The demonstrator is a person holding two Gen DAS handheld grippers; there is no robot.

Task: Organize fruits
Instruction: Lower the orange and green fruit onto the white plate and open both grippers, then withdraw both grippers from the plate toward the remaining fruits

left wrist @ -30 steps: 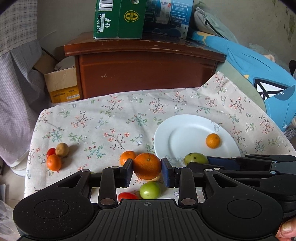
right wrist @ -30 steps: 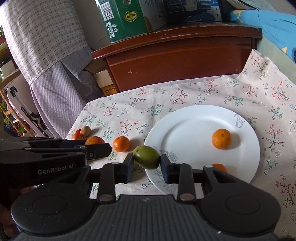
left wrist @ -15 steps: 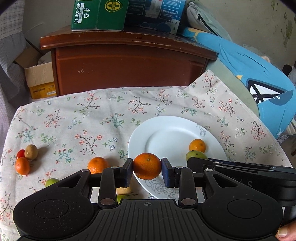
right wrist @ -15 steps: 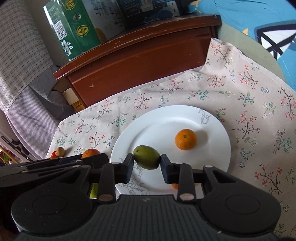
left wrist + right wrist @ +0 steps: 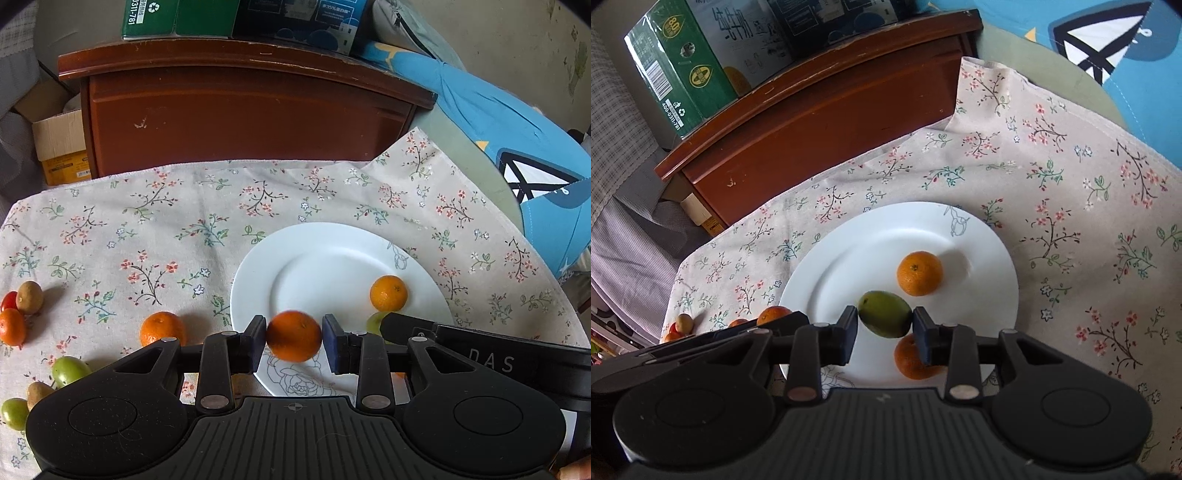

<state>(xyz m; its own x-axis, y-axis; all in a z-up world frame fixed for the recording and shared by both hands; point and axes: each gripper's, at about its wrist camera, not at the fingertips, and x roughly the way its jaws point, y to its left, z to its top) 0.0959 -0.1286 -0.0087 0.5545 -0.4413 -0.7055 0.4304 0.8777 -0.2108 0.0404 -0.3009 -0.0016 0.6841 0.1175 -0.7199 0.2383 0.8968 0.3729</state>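
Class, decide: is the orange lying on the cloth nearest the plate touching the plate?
Apart. The left wrist view shows a strip of flowered cloth between the orange and the plate.

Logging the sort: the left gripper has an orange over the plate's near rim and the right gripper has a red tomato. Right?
Not quite. The right gripper has a green fruit, as its own wrist view shows. The left gripper does have an orange over the plate.

Brown wooden cabinet (image 5: 243, 110) against pale wall (image 5: 498, 40); cartons (image 5: 236, 16) on top; daylight
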